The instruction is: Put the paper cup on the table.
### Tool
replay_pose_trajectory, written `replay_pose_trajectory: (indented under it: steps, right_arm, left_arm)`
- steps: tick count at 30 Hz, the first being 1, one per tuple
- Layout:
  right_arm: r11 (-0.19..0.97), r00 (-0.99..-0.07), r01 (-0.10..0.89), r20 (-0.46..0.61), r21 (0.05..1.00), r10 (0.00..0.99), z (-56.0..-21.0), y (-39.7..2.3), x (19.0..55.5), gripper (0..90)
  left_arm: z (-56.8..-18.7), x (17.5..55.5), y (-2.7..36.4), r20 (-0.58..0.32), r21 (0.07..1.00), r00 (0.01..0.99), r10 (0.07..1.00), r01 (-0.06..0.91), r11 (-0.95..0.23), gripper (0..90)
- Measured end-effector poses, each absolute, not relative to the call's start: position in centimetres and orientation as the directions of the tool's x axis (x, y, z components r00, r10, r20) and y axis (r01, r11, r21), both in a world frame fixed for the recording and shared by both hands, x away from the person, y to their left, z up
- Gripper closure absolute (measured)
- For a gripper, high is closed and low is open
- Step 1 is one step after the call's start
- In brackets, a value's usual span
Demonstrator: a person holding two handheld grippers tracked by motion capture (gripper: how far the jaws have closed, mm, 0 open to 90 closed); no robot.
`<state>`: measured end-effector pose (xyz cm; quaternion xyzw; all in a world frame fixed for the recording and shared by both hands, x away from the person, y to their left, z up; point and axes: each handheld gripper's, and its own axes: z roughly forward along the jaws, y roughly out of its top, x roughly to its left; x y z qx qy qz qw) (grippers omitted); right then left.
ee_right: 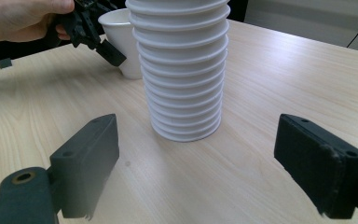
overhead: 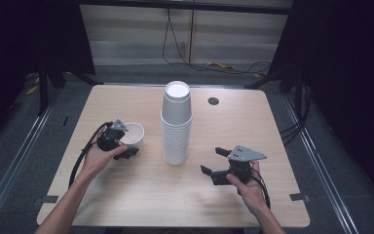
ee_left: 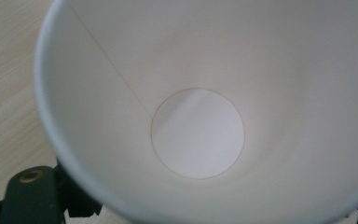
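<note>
Evidently the left gripper (overhead: 118, 141) clamps a single paper cup (overhead: 133, 134) at nine o'clock of the inverted cup stack (overhead: 177, 124). Thin and crushable, it wants a gentle rim-wall pinch. Right gripper (overhead: 214, 162) gapes wide at four o'clock.

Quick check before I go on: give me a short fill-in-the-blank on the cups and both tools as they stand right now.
1. The left tool grips a single white cup that stands with its mouth facing ____.
2. The cup stack stands upside down, its rims facing ____.
3. The right tool has its jaws ____ and holds nothing.
4. Inside, the single cup is ____.

Missing words: up; down; open; empty
</note>
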<state>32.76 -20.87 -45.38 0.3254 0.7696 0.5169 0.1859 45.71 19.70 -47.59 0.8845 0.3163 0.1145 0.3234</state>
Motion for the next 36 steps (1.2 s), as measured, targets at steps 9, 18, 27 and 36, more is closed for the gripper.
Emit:
replay_pose_trajectory:
  steps: [9,18,27,36]
  right_arm:
    - [0.257,-0.721,0.305,0.046,0.917,0.691,-45.3,-20.8,32.7,13.7]
    - [0.258,-0.723,0.306,0.048,0.916,0.689,-45.4,-20.7,32.7,13.6]
    - [0.256,-0.719,0.306,0.046,0.917,0.694,-45.3,-20.7,32.7,13.7]
    - [0.251,-0.716,0.304,0.046,0.919,0.697,-45.3,-20.8,32.7,13.6]
  left_arm:
    - [-48.1,44.9,20.6,0.011,0.641,0.763,0.646,0.491,-0.59,17.1]
    - [-48.2,44.0,21.4,0.009,0.646,0.758,0.653,0.494,-0.582,19.3]
    - [-47.2,42.6,22.2,0.002,0.683,0.739,0.673,0.491,-0.541,19.3]
    - [-47.3,40.6,22.4,0.045,0.712,0.743,0.668,0.445,-0.543,20.0]
